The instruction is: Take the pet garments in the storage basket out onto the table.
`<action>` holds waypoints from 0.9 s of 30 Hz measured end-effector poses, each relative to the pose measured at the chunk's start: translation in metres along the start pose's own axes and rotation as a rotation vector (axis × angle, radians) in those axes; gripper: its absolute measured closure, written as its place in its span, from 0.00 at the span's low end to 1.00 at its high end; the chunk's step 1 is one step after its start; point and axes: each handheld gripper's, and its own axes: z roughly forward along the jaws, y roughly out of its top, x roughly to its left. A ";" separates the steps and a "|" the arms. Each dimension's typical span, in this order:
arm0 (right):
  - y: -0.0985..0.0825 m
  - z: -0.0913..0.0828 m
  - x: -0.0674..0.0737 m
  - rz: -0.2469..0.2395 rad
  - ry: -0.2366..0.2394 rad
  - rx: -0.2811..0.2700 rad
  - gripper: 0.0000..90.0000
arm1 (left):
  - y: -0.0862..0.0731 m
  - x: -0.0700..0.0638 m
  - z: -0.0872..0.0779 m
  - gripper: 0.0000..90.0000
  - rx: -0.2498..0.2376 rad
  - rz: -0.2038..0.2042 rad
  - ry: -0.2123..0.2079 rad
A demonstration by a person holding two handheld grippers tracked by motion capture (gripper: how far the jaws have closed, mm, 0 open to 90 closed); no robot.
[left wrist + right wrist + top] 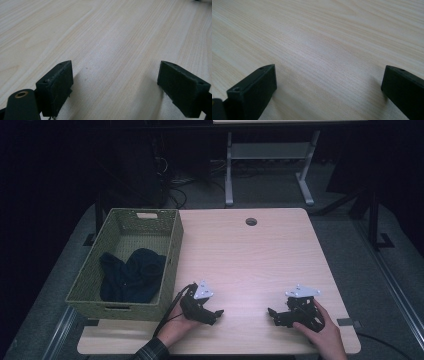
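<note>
i've got the left gripper (209, 312) and the right gripper (278, 316) both released, jaws spread wide over bare counter (250, 260) near the front edge, gripping nothing. the dark cloth (132, 275) sits bunched in the green woven basket (172, 251) at the left. my worry: reaching in, a jaw clips the basket wall and shoves it off the left edge, or snags loose folds.

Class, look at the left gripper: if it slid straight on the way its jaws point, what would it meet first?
Probably the right gripper. The left gripper points across bare table toward it with nothing between, though depth is hard to judge.
</note>
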 end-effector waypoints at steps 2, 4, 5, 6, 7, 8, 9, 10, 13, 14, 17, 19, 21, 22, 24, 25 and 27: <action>0.000 0.000 0.000 -0.001 0.000 0.000 0.00 | 0.000 0.000 0.000 0.14 0.000 0.000 0.000; 0.000 0.000 0.000 -0.001 0.000 -0.001 0.00 | 0.000 0.000 0.000 0.14 0.000 0.000 0.000; 0.000 0.000 0.000 0.000 0.000 0.000 0.00 | 0.000 0.000 0.000 0.14 0.000 0.001 0.000; 0.000 0.000 0.000 0.000 0.000 0.000 0.00 | 0.000 0.000 0.000 0.14 0.000 0.000 0.000; 0.000 0.000 0.000 -0.001 0.000 -0.001 0.00 | 0.000 0.000 0.000 0.14 0.000 0.000 0.000; 0.000 0.000 0.000 -0.001 0.000 -0.001 0.00 | 0.000 0.000 0.000 0.14 0.000 0.000 0.000; 0.000 0.000 0.000 -0.001 0.000 0.000 0.00 | 0.000 0.000 0.000 0.14 0.003 0.001 0.001; 0.000 0.000 0.000 -0.002 -0.001 -0.001 0.00 | 0.001 0.000 0.000 0.14 0.008 0.000 0.002; 0.000 0.000 0.000 -0.003 -0.001 0.000 0.00 | 0.002 0.000 0.000 0.15 0.019 -0.003 0.004; 0.000 0.000 0.000 -0.002 -0.001 0.000 0.00 | 0.004 0.000 0.000 0.15 0.034 -0.004 0.008; 0.000 0.000 0.000 -0.001 -0.001 -0.001 0.00 | 0.006 0.001 -0.001 0.15 0.042 -0.012 0.004; 0.000 0.000 0.000 -0.001 -0.001 -0.001 0.00 | 0.006 0.001 -0.001 0.15 0.041 -0.016 0.001; 0.000 0.000 0.000 -0.004 -0.001 0.001 0.00 | 0.007 0.001 -0.002 0.15 0.046 -0.015 0.001; 0.000 0.000 0.000 -0.004 -0.001 0.001 0.00 | 0.008 0.002 -0.002 0.15 0.043 -0.015 0.001; 0.000 0.000 0.000 -0.004 -0.001 0.001 0.00 | 0.009 0.002 -0.004 0.15 0.037 -0.019 0.001; 0.000 0.000 0.000 -0.004 -0.001 0.000 0.00 | 0.010 0.002 -0.005 0.15 0.037 -0.016 0.002; 0.000 0.000 0.000 -0.005 -0.001 0.000 0.00 | 0.011 0.002 -0.006 0.15 0.034 -0.018 -0.001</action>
